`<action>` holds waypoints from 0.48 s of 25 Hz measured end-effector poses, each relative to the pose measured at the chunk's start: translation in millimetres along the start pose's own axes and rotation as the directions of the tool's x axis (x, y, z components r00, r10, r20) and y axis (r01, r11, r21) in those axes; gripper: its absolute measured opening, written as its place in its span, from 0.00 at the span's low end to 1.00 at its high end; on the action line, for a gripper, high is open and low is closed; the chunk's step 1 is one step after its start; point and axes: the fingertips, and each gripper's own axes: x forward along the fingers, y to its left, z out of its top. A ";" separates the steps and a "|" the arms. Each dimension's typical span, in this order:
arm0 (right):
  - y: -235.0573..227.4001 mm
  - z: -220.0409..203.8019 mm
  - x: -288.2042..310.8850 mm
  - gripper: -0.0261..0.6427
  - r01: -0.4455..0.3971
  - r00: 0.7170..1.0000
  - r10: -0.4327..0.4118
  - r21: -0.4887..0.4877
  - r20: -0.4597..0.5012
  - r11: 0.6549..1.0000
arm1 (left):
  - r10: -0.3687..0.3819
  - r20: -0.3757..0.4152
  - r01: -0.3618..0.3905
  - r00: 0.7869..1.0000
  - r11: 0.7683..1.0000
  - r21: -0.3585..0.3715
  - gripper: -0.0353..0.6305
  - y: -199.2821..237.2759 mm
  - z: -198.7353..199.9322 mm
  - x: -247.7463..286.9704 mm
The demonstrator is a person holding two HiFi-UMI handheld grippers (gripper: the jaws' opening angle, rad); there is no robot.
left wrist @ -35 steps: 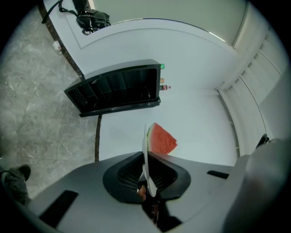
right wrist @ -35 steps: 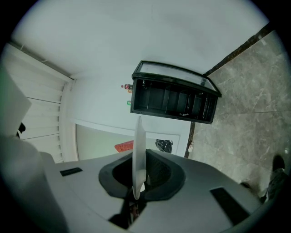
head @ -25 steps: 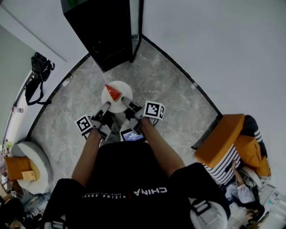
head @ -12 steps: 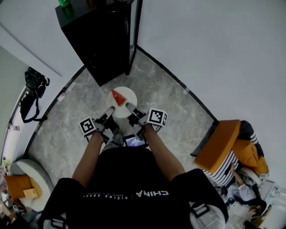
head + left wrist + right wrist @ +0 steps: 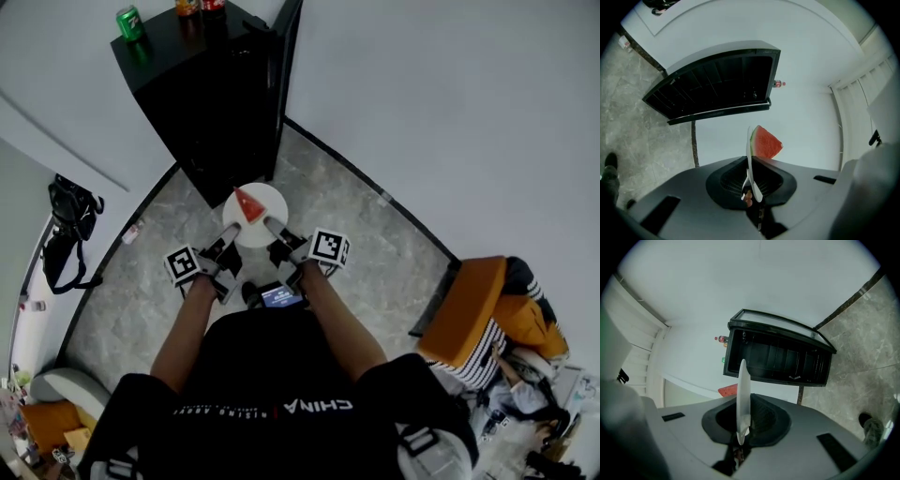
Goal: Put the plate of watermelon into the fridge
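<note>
A white plate (image 5: pixel 260 220) carries a red watermelon wedge (image 5: pixel 247 202) and hangs level over the floor in front of me. My left gripper (image 5: pixel 228 231) is shut on its near left rim and my right gripper (image 5: pixel 273 226) is shut on its near right rim. In the left gripper view the plate (image 5: pixel 750 154) shows edge-on between the jaws with the watermelon (image 5: pixel 765 143) beyond it. The right gripper view shows the same plate (image 5: pixel 743 397) edge-on. The black fridge (image 5: pixel 211 94) stands just ahead, its door (image 5: pixel 282 75) swung open to the right and its dark shelves (image 5: pixel 780 357) in sight.
A green can (image 5: pixel 129 22) and two more cans (image 5: pixel 199 6) stand on the fridge top. A black bag (image 5: pixel 66 230) lies by the left wall. An orange chair (image 5: pixel 469 305) and a seated person in stripes (image 5: pixel 525 323) are at the right. White walls close in behind the fridge.
I have moved closer to the fridge with the plate; the fridge top and its cans have come into view. Both grippers have stayed on the plate's rim.
</note>
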 end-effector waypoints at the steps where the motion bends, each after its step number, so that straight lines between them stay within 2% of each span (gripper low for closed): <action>1: 0.1 0.7 5.9 0.09 0.001 1.000 -0.001 0.003 0.003 1.000 | 0.002 -0.001 -0.002 1.000 1.000 0.001 0.10 1.2 6.6 -0.1; 12: -7.7 9.2 41.2 0.09 0.032 0.999 -0.032 -0.001 -0.041 0.999 | 0.017 0.010 -0.017 1.000 1.000 -0.022 0.10 15.3 40.5 4.3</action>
